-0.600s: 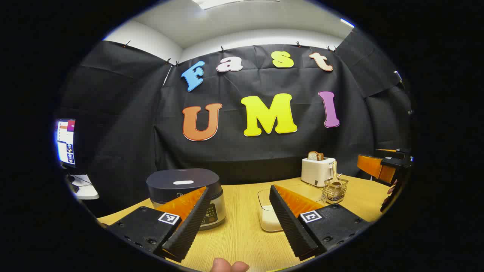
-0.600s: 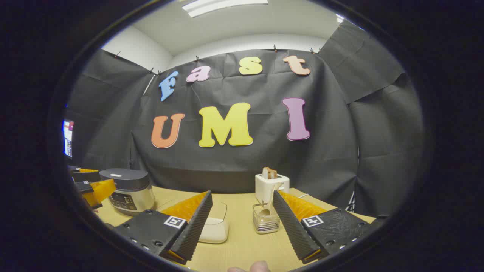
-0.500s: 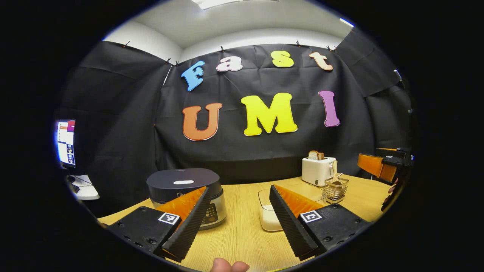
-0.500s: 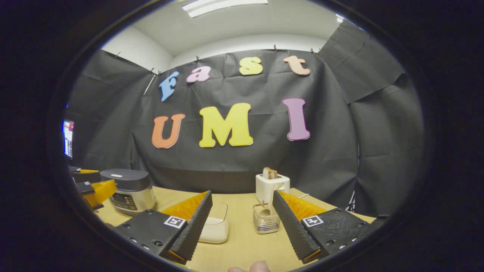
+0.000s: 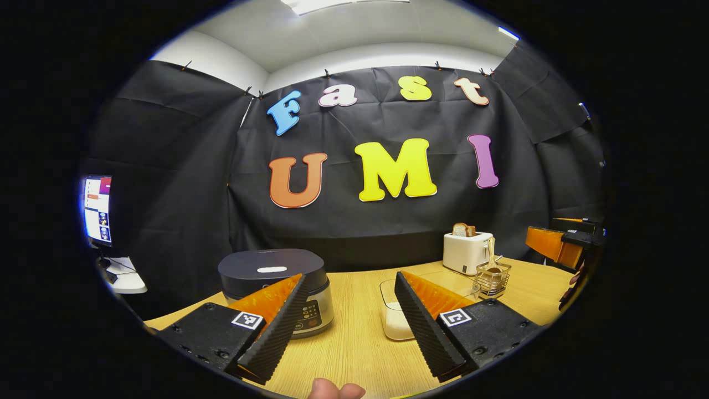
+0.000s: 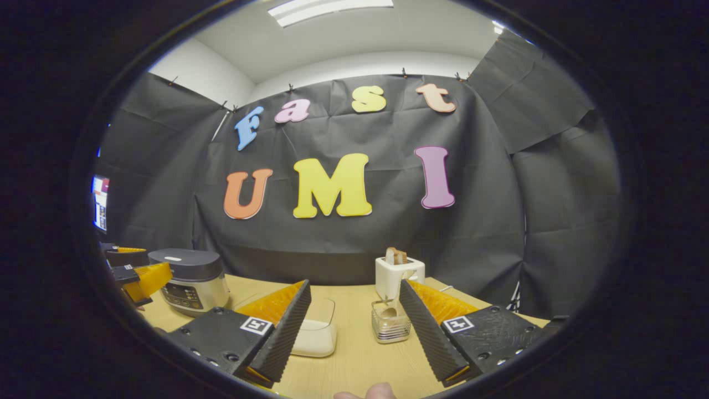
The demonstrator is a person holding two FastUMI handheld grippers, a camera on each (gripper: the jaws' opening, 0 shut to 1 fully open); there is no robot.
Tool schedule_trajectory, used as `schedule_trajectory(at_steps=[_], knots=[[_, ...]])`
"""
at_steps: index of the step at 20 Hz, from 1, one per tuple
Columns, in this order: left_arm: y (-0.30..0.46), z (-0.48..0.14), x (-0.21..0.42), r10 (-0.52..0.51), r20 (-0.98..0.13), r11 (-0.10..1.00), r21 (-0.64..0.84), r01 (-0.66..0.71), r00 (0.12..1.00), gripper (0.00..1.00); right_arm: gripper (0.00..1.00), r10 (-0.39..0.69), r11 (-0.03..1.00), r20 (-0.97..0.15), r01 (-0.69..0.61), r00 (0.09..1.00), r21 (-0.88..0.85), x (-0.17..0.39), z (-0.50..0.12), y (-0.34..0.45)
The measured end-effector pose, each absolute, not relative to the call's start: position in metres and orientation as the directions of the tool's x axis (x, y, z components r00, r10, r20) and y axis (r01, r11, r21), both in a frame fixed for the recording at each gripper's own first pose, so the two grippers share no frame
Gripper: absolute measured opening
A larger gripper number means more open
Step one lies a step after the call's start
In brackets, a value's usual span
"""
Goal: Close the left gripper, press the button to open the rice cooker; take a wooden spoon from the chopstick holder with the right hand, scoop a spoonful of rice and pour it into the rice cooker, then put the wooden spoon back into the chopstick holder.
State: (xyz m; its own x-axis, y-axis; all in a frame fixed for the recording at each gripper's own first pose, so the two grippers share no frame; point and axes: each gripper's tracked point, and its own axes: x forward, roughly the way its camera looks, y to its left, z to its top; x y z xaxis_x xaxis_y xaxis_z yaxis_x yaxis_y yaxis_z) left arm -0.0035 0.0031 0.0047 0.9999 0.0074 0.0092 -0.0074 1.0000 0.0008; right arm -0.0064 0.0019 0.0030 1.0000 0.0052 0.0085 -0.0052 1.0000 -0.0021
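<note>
Left gripper (image 5: 346, 363) spread wide, pinching nothing, hovering short of the rice cooker (image 5: 275, 288), which sits ahead and a little to its left, lid down, its pale lid button (image 5: 272, 270) facing up. Nearer to this claw than to the right gripper (image 6: 349, 363), so probably a squeeze shut first, then a push forward and down onto the button. Right gripper likewise spread and empty; chopstick holder (image 6: 390, 326) just ahead between its fingers, wooden spoon (image 6: 392, 310) standing roughly upright inside. Clear tub of rice (image 6: 316, 335) ahead-left of it, partly filled.
</note>
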Motion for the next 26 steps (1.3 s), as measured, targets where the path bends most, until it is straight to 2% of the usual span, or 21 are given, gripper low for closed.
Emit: schedule_trajectory(at_steps=[4, 5, 6, 7, 10, 13, 15, 16, 20, 23, 25, 26], knots=[[0.001, 0.005, -0.004, 0.002, 0.009, 1.000, 0.002, -0.002, 1.000, 1.00, 0.95, 0.002, 1.000, 0.004, -0.002, 1.000, 0.000, -0.007, 0.003, -0.001], [0.001, 0.004, -0.004, 0.001, 0.009, 1.000, 0.002, -0.001, 1.000, 1.00, 0.92, 0.000, 1.000, 0.005, 0.000, 1.000, -0.001, -0.007, 0.003, -0.002], [0.001, 0.004, -0.003, 0.001, 0.007, 1.000, 0.002, -0.001, 1.000, 0.99, 0.95, 0.000, 1.000, 0.004, 0.000, 1.000, -0.001, -0.007, 0.003, -0.003], [0.000, 0.004, -0.003, 0.001, 0.006, 1.000, 0.001, -0.001, 1.000, 0.99, 0.92, -0.001, 1.000, 0.003, 0.001, 1.000, -0.001, -0.007, 0.003, -0.004], [-0.001, 0.002, -0.002, -0.001, 0.003, 1.000, -0.005, 0.001, 1.000, 1.00, 0.99, -0.008, 1.000, -0.002, 0.008, 1.000, -0.001, -0.001, 0.005, -0.013], [-0.002, -0.001, -0.001, 0.002, -0.007, 1.000, -0.010, -0.002, 1.000, 0.99, 0.95, -0.011, 1.000, -0.029, 0.012, 1.000, 0.003, 0.010, 0.000, -0.027], [-0.004, -0.005, 0.000, 0.011, -0.018, 1.000, -0.020, -0.012, 1.000, 0.99, 0.95, -0.011, 1.000, -0.063, 0.011, 0.998, 0.006, 0.024, -0.005, -0.038], [-0.007, -0.006, -0.001, 0.011, -0.021, 1.000, -0.025, -0.011, 1.000, 0.99, 0.92, -0.006, 1.000, -0.082, 0.007, 0.997, 0.010, 0.033, -0.010, -0.044], [-0.019, -0.001, 0.009, 0.029, -0.018, 0.999, -0.027, -0.030, 0.999, 0.99, 0.96, 0.015, 1.000, -0.176, -0.010, 0.984, 0.029, 0.080, -0.027, -0.065], [-0.030, 0.011, 0.018, 0.026, -0.005, 0.999, -0.036, -0.026, 1.000, 0.99, 0.92, 0.043, 0.998, -0.247, -0.030, 0.968, 0.055, 0.123, -0.039, -0.080], [-0.033, 0.014, 0.024, 0.035, -0.001, 0.999, -0.039, -0.035, 0.999, 0.99, 0.96, 0.072, 0.995, -0.307, -0.046, 0.949, 0.091, 0.148, -0.056, -0.084], [-0.033, 0.014, 0.024, 0.041, -0.005, 0.998, -0.040, -0.041, 0.999, 1.00, 0.92, 0.082, 0.993, -0.341, -0.048, 0.936, 0.107, 0.160, -0.067, -0.087]])
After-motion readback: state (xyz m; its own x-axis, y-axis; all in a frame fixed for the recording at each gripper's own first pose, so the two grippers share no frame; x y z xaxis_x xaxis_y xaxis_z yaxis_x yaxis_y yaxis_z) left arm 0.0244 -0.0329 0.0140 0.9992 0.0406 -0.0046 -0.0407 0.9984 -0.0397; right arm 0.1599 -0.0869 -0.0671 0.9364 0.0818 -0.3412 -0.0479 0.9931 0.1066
